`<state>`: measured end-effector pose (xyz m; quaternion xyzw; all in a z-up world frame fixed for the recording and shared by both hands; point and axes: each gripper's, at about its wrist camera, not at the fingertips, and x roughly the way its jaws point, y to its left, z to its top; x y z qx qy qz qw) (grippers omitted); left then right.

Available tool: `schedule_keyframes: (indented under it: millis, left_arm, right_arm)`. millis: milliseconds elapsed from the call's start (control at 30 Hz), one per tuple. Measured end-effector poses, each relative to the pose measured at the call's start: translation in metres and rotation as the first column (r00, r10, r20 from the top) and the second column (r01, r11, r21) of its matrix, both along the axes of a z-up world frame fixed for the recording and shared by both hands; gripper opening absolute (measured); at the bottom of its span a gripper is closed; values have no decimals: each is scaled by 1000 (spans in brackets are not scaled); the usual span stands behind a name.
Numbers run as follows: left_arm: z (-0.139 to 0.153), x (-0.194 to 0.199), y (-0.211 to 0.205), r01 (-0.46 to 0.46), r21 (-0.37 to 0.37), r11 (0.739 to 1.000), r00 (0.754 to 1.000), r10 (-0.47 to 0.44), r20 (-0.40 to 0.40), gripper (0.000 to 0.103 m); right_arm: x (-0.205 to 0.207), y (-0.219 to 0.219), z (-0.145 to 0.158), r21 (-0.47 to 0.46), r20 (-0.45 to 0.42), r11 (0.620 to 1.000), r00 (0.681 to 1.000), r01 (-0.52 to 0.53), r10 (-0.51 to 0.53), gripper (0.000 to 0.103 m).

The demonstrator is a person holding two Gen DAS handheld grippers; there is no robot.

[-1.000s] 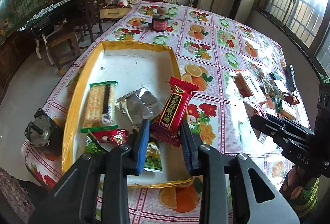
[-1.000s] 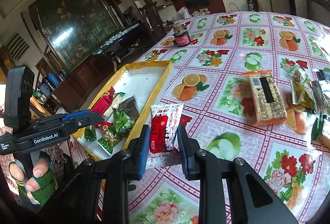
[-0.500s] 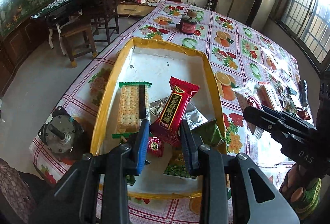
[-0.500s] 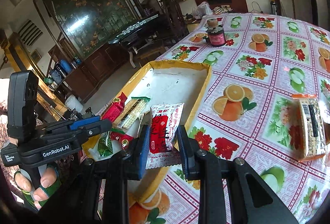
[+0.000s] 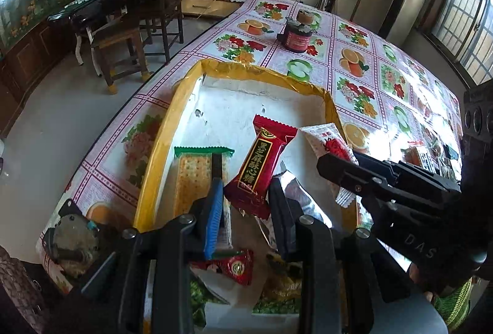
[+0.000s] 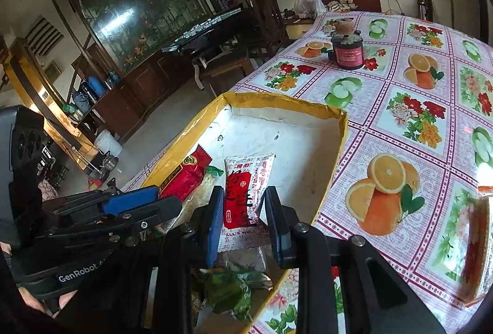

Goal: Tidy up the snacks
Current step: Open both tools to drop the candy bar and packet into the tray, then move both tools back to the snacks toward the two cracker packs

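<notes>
PROGRESS: partway | left tool clamped on red sesame-candy packet, right tool clamped on white-and-red sachet, both above yellow-rimmed white tray | IN TRAY: green-edged cracker pack, several packets | LEFT: more snacks on worktop
</notes>
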<state>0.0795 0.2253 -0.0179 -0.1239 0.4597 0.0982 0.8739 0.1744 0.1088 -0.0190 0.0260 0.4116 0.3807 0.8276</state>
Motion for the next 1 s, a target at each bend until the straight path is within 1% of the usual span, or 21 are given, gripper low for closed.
schedule_keyframes:
  millis: [67, 133, 267, 433, 500, 633, 767, 833, 867, 900, 967, 1000]
  left_arm:
    - [-3, 11, 4, -17, 4, 1000, 1000, 17, -19, 32]
    - [-6, 21, 8, -19, -9, 1000, 999, 19, -28, 32]
    - [-16, 39, 15, -30, -16, 999, 997, 29, -65, 32]
    - [-29, 53, 20, -36, -50, 998, 990, 29, -136, 32]
    - [-30, 54, 20, -38, -48, 998, 988, 31, -148, 32]
    - [-30, 55, 17, -42, -8, 999, 986, 40, -164, 32]
    - [-29, 53, 19, -44, -21, 999, 986, 40, -163, 33]
    - [-29, 51, 20, -47, -34, 998, 986, 41, -161, 35]
    - [-28, 50, 21, -47, -46, 998, 987, 39, -158, 38]
    - [-26, 48, 22, -46, -54, 997, 988, 37, -151, 44]
    - [-20, 42, 20, -44, -51, 998, 991, 37, -127, 51]
    - [-16, 38, 17, -40, -44, 998, 993, 35, -113, 52]
  right_arm:
    - [9, 4, -5, -13, -10, 1000, 1000, 0, 0, 26]
    - [18, 9, -10, -27, -21, 1000, 1000, -3, 2, 26]
    - [33, 19, -20, -76, -44, 997, 999, -25, 22, 26]
    - [36, 24, -27, -112, -48, 993, 998, -41, 35, 26]
    - [34, 24, -26, -120, -42, 992, 998, -45, 40, 26]
    - [31, 25, -25, -150, -28, 987, 999, -50, 46, 26]
    - [31, 25, -23, -159, -24, 986, 999, -45, 42, 28]
    - [31, 23, -21, -158, -21, 987, 999, -36, 33, 34]
    - [31, 21, -19, -158, -17, 987, 1000, -28, 26, 37]
    - [34, 21, -19, -160, -15, 987, 1000, -20, 18, 42]
    - [32, 15, -15, -141, -16, 990, 1000, -16, 14, 43]
    - [29, 11, -11, -135, -9, 991, 1000, -7, 6, 45]
